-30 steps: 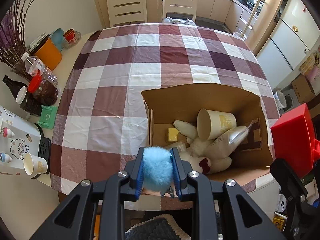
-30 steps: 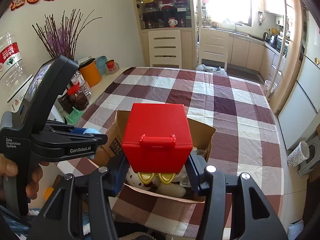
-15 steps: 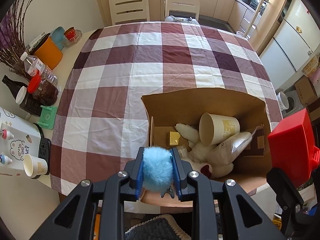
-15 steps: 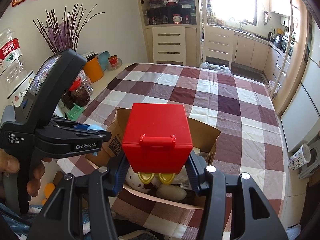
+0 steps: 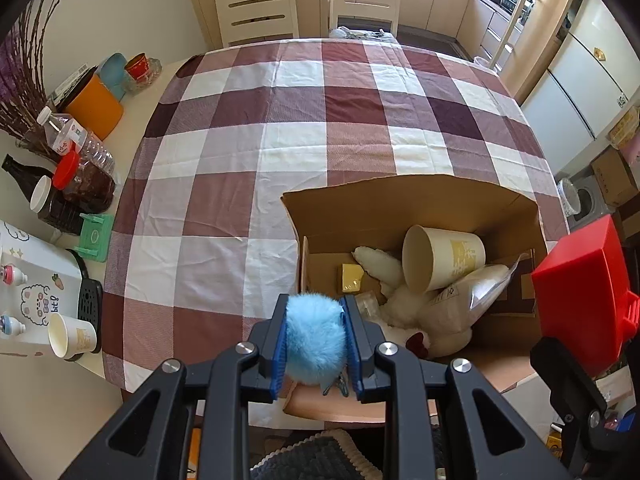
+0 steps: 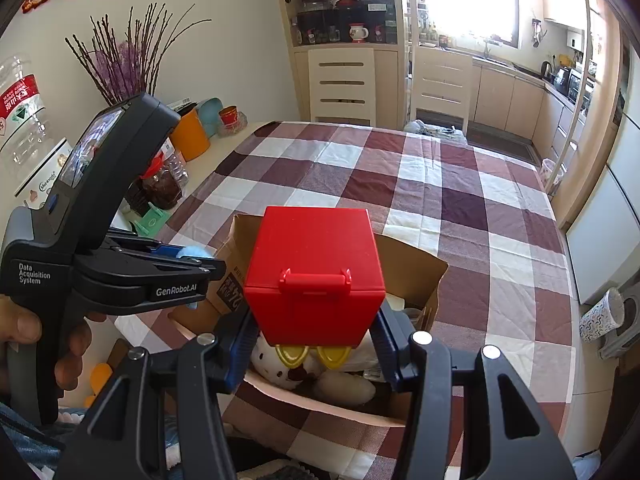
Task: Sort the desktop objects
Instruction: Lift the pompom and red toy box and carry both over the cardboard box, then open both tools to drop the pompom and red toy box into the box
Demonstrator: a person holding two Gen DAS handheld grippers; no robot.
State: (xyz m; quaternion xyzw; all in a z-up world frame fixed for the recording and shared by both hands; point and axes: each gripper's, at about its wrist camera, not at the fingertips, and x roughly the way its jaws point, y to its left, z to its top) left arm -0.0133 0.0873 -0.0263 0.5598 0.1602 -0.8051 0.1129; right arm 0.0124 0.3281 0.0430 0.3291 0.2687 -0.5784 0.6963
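Checked tablecloth (image 5: 280,160), pompom (image 5: 314,340) between left tongs (image 5: 316,320)

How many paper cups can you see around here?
3. One paper cup lies on its side inside the cardboard box. Another stands by the table's near-left corner. A third is among the bottles on the left. Others may be hidden.

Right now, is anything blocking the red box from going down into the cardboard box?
No lid covers the cardboard box, and the red box in the right gripper hangs over its open top. Only the plush toy and paper cup already inside take up room.
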